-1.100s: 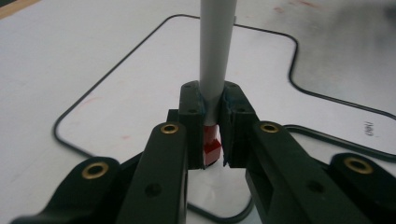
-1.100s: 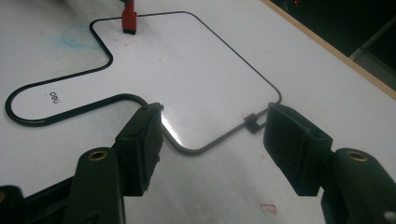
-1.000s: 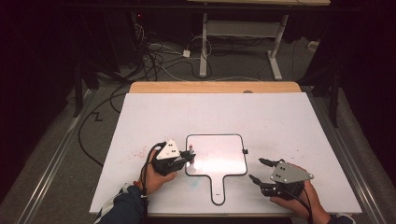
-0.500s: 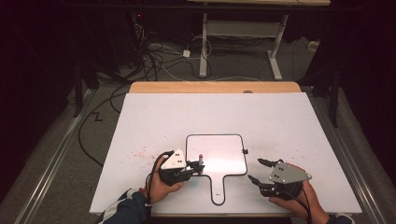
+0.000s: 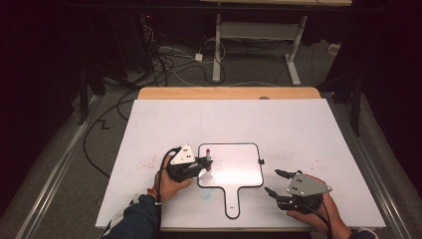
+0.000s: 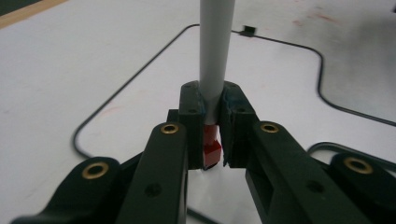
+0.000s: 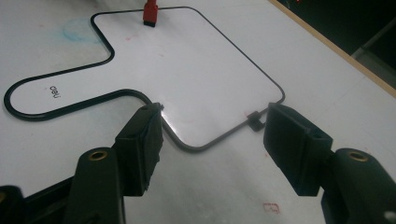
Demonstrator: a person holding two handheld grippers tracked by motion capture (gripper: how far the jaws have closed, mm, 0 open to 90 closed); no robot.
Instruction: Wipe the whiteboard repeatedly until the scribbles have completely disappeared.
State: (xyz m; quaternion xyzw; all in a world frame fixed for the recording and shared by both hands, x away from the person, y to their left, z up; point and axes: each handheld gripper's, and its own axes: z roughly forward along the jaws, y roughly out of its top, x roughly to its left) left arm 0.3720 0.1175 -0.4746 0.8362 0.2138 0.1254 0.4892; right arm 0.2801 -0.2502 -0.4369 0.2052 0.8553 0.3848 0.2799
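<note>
White tabletop [image 5: 298, 129] fills the scene, with dark floor and tangled cables [image 5: 169, 59] beyond its wooden far edge. On it lies a small handled whiteboard [image 5: 234, 172]. The left gripper [image 5: 201, 167] clamps a grey marker [image 6: 214, 51] with a red end, held over the board's left edge. The right gripper [image 5: 273, 181] rests near the board's right corner, jaws apart and holding nothing. Faint red smudges [image 5: 147, 162] mark the table.

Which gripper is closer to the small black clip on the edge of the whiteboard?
Right. The right gripper has the black clip just ahead, between its open jaws; the left gripper holds a marker at the board's opposite side.
</note>
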